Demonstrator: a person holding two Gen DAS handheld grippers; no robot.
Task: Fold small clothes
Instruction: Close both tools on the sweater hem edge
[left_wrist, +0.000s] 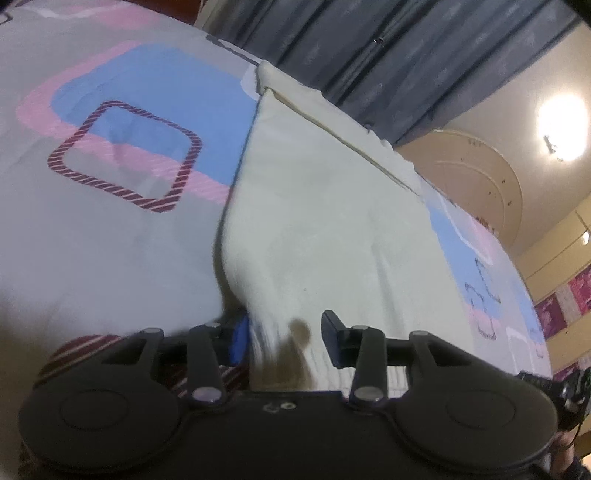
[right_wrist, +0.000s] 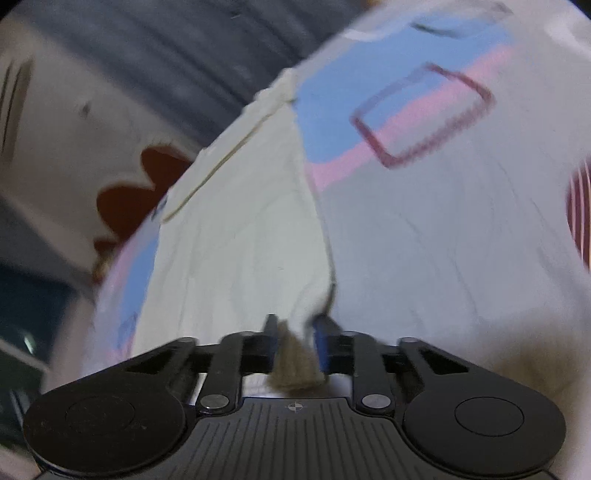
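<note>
Left wrist view: the left tool (left_wrist: 284, 338) has its fingers apart, with the near edge of the cream cloth (left_wrist: 317, 221) bunched between them; the cloth lies on the patterned bedsheet (left_wrist: 110, 240).

Right wrist view: the right tool (right_wrist: 295, 332) is clamped on the cloth's (right_wrist: 240, 229) near edge.

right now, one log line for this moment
left tool: open, around cream garment edge | right tool: shut on cream garment | surface: patterned bedsheet

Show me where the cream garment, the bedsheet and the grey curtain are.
cream garment (left_wrist: 325, 206): left wrist view, middle of its flat fabric.
bedsheet (left_wrist: 110, 229): left wrist view, bare grey area beside the garment.
grey curtain (left_wrist: 406, 51): left wrist view, its folds behind the bed.
</note>
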